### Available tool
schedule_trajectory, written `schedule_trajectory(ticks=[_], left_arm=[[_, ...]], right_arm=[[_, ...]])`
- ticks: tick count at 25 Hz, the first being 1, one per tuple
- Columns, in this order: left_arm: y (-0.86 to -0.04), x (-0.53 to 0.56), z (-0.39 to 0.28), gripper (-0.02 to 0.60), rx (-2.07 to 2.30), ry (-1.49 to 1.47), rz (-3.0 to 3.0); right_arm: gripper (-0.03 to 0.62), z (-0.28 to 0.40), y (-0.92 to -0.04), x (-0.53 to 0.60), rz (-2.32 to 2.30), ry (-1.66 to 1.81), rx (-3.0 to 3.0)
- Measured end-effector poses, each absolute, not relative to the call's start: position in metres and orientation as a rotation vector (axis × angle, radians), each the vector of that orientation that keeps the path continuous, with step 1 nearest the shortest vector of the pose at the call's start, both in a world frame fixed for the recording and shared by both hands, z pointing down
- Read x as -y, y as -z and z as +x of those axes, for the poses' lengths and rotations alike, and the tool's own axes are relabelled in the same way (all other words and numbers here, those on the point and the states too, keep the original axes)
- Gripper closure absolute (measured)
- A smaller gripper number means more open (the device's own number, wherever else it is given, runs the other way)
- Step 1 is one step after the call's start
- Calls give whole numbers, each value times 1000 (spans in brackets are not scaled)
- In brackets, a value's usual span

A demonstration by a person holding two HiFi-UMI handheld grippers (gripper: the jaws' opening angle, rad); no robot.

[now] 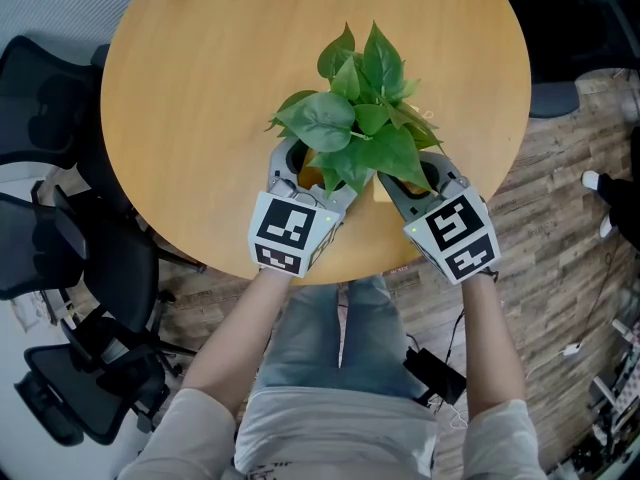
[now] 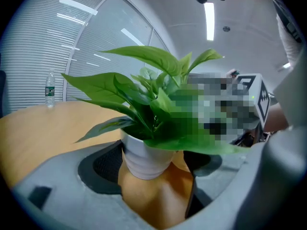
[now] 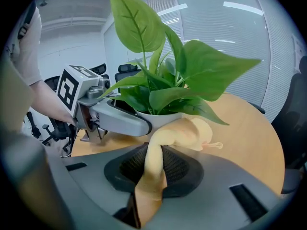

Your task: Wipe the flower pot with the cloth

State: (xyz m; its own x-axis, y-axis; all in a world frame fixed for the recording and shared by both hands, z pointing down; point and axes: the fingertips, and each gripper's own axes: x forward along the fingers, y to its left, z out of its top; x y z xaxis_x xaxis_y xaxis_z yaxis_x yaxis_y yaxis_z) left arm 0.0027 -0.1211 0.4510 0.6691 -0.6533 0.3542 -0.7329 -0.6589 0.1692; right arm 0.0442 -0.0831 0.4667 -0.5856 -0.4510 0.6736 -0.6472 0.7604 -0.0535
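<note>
A leafy green plant (image 1: pixel 358 118) grows in a white ribbed flower pot (image 2: pixel 144 157) near the front edge of a round wooden table (image 1: pixel 200 88). My left gripper (image 1: pixel 305 171) has its jaws set wide round the pot, pads against its sides. My right gripper (image 3: pixel 148 186) is shut on a yellow cloth (image 3: pixel 184 133), and the bunched end of the cloth presses on the pot's side, opposite the left gripper's finger (image 3: pixel 120 120). In the head view the leaves hide the pot and cloth; my right gripper (image 1: pixel 415 180) sits under them at the right.
A water bottle (image 2: pixel 49 89) stands at the table's far edge. Black office chairs (image 1: pixel 60 228) crowd the left side. The table's front rim lies just under both grippers. Wood flooring with cables (image 1: pixel 560 298) lies to the right.
</note>
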Motion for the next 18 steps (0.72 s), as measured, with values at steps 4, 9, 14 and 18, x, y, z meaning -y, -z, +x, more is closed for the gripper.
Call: schedule_trajectory(ticks=[4,9,14,18], left_arm=[[-451,123,3,173,1152,-376,2549],[-452,123,3,173,1182,-376,2537],[-450,123,4,172,1168,-365,2553],[-450,121,2,172,1145,-364,2561]], right_arm=[[520,41,-467,81,807,-390,2301],[520,40,-468,80,805,-399,2305],[520,45,-468,80,813,-402,2303],[520,53,-469,79,855,-436,2311]])
